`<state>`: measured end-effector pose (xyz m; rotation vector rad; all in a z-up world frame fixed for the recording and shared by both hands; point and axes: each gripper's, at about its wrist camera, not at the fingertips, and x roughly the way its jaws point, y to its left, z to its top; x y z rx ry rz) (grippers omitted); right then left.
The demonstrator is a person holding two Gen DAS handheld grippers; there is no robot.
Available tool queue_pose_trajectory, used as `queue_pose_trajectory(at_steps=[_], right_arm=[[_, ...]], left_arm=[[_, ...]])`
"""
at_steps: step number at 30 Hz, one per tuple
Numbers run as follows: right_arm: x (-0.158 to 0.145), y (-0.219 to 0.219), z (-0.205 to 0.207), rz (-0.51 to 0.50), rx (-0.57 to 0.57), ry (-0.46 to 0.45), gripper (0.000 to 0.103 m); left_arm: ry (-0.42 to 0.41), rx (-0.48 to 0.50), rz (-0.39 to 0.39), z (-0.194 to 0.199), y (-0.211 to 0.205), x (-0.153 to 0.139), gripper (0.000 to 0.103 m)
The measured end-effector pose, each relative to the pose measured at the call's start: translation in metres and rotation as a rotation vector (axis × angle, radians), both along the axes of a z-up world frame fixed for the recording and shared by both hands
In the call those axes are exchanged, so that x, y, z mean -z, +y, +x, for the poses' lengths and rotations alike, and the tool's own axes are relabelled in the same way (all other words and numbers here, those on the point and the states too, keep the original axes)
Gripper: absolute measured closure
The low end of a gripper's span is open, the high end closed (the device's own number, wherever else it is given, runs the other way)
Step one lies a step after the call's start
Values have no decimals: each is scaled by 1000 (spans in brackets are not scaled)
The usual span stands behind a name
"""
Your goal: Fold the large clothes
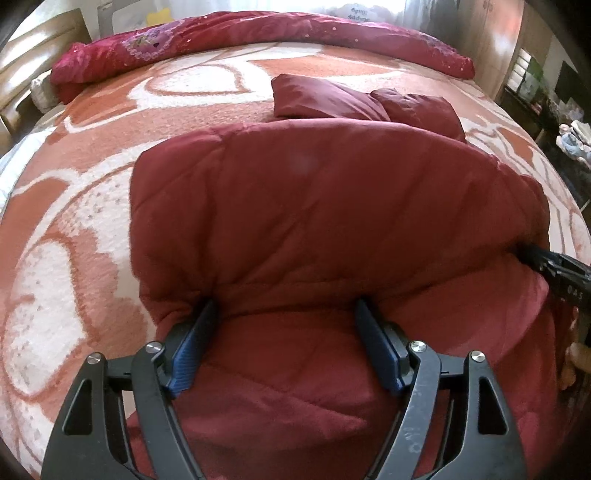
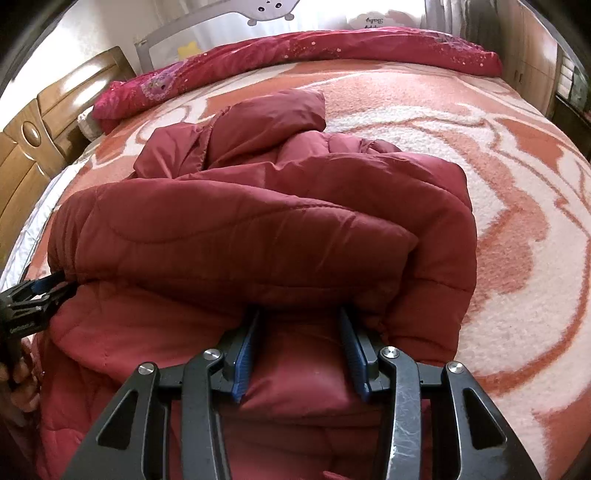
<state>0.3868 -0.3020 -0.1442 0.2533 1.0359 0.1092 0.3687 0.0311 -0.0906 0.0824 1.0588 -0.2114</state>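
Note:
A dark red quilted jacket (image 1: 332,206) lies on the bed, its lower part folded up over the body. My left gripper (image 1: 286,306) is open, its fingertips pushed under the folded edge, with jacket fabric between the jaws. My right gripper (image 2: 299,314) is open the same way, its tips hidden under the fold of the jacket (image 2: 258,229). The right gripper also shows at the jacket's right side in the left wrist view (image 1: 554,266). The left gripper shows at the left edge in the right wrist view (image 2: 33,295). The sleeves and hood (image 2: 266,118) lie beyond the fold.
The bed is covered by an orange and white patterned blanket (image 1: 92,206). A rolled pink-red floral quilt (image 1: 258,33) lies along the far edge. A wooden headboard (image 2: 37,125) stands on the left. Shelves and clutter (image 1: 554,96) are on the right.

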Motion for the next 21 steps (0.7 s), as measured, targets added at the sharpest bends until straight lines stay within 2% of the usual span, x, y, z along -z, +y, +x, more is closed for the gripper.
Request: queue_pose_trajectory(at_steps=[4,6,8,11,15,19,21], right_arm=[[1,-1,1,7,-2,2,60],[2,-1,1,9,-2,1,60],[1,-1,1,12,-3,3,60],[1,-2,0,22,0,4,60],[-1,-4,0,46,0,0,57],[-15,-5,-8,51,18,3,56],[-23,-6,-15,67,30,-4,50]], left_arm=[[7,-10,7,-6,8,-3,23],[20,-36,6,-5,16,0,11],[53,-84,-37,-5,31,1,8],[61,-144,-112,-18,51,-9,8],[25,-185,-106,-53,69,-26,9],[11,-223,-139,-90,91,-36,9],[9,-245,-159,-108,100,-39,9]])
